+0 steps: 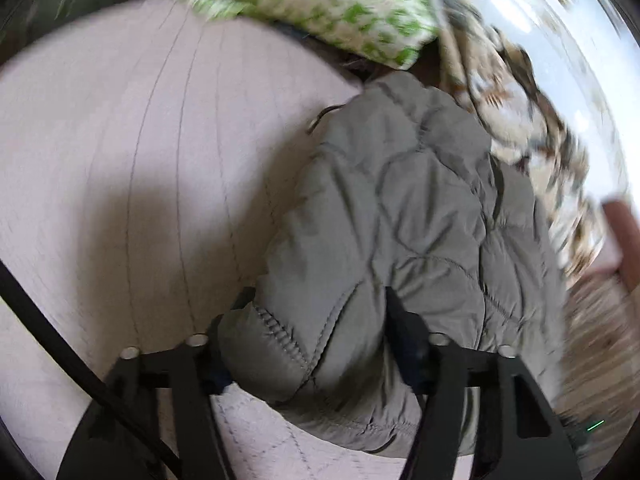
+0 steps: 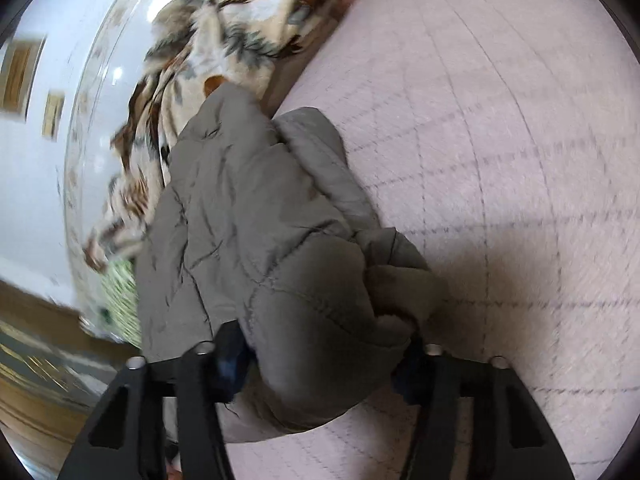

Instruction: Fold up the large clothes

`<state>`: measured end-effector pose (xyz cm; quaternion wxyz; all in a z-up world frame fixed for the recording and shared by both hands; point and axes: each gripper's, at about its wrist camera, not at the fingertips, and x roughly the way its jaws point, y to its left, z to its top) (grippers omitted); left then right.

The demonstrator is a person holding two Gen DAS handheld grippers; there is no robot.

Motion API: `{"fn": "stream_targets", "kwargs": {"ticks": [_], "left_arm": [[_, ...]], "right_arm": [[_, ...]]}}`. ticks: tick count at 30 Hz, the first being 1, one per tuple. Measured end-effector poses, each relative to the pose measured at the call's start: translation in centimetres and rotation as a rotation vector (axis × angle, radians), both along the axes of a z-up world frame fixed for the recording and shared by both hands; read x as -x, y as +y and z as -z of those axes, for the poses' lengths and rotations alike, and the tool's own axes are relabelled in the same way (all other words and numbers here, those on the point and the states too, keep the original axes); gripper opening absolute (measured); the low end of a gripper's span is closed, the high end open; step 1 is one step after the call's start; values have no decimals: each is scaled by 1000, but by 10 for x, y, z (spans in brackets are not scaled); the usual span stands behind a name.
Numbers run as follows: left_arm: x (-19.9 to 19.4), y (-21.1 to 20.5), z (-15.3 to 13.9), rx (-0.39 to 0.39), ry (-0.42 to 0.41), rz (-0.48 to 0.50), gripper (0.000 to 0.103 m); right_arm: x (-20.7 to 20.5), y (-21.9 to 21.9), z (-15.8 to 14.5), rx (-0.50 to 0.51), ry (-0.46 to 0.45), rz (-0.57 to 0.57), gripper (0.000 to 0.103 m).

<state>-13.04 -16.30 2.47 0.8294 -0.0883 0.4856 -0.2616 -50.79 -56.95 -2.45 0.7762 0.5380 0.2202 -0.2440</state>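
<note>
The left gripper [image 1: 316, 320] is clenched on a puffy fold of the grey quilted jacket [image 1: 400, 208], its 2 black fingers [image 1: 404, 332] sunk into the padding on either side of a stitched seam. Just under that bunch lies the pale pink quilted bedspread [image 1: 120, 160], which stretches away to the gripper's left. Ahead of the fingers the jacket runs forward in a long heap. Beyond its far end sits a green-and-cream patterned cushion [image 1: 320, 4], and to the right a cream cloth with brown and grey print [image 1: 520, 120].

The right gripper [image 2: 324, 344] likewise grasps a thick grey roll of the same jacket [image 2: 248, 216] between its 2 fingers [image 2: 230, 356]. The bedspread [image 2: 500, 140] spreads to its right; the printed cloth [image 2: 224, 40] lies past the jacket, ahead and left.
</note>
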Motion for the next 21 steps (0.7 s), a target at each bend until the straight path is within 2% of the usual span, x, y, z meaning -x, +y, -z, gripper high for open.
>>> {"fn": "stream_targets", "kwargs": {"ticks": [2, 3, 5, 9, 11, 14, 21], "left_arm": [[9, -12, -10, -89, -99, 25, 45], [16, -20, -14, -143, -157, 39, 44], [21, -25, -17, -181, -205, 46, 40], [33, -32, -28, -246, -313, 65, 36], [38, -36, -33, -263, -356, 68, 36], [45, -37, -40, -268, -409, 75, 35], [58, -32, -59, -221, -484, 77, 34]], "right_arm": [[-8, 9, -15, 109, 82, -30, 49], [-11, 14, -20, 154, 112, -44, 48], [-21, 25, -33, 278, 199, -82, 45], [-34, 45, -48, 462, 315, -124, 42], [-39, 55, -55, 548, 361, -141, 41], [-41, 61, -61, 614, 386, -153, 40], [-49, 83, -78, 758, 433, -172, 39]]}}
